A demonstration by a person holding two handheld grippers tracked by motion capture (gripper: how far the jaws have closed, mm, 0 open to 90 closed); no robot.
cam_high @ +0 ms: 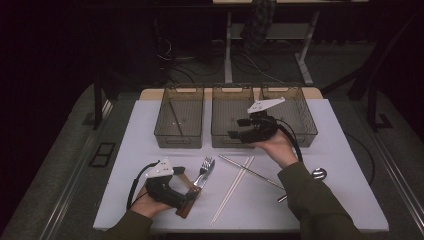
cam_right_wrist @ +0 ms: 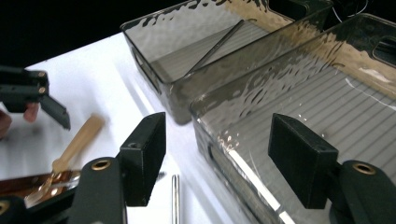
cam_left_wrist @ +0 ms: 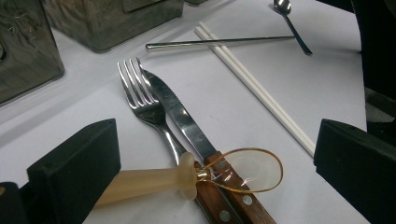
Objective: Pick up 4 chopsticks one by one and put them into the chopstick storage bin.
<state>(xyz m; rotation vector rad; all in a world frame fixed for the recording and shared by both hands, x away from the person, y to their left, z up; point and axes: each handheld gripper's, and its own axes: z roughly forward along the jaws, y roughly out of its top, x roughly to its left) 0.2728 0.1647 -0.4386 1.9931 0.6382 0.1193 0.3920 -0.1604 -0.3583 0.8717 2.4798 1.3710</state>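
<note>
Over the middle bin [cam_high: 232, 117], holding nothing, the right gripper [cam_high: 239, 128] hangs spread.

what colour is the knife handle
Reddish-brown wood with silver rivets on the knife handle, clearest in the left gripper view.

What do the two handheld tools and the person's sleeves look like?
Both are black pistol-like devices. The left tool and the right tool each carry a pale grey three-cornered plate on top and trail a black cable that loops back toward the wrist. Up close, the jaws are blocky matte black pads, with brass-coloured pivot rings on the right one. The person wears dark olive-green long sleeves.
</note>
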